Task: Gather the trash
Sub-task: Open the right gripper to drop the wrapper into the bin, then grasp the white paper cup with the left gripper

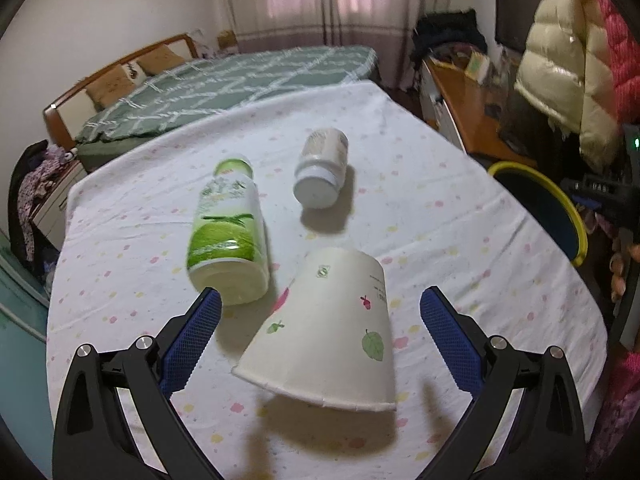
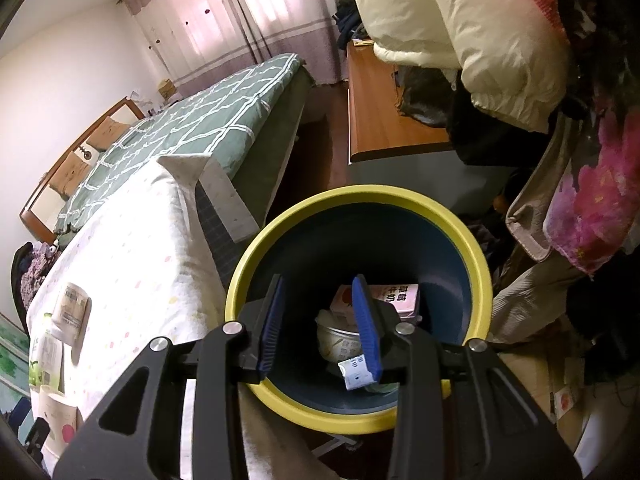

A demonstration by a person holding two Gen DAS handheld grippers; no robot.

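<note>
A white paper cup with leaf and berry prints (image 1: 328,328) lies on its side on the tabletop covered in a white dotted cloth (image 1: 460,208), between the spread blue pads of the left tongs (image 1: 320,312), touching neither. Just beyond lie a green-labelled white plastic bottle (image 1: 228,232) and a small white pill bottle (image 1: 322,168). The right tongs (image 2: 318,320), partly parted and empty, hang over the dark blue bin with a yellow rim (image 2: 476,264), holding a pink carton (image 2: 394,298) and other rubbish.
</note>
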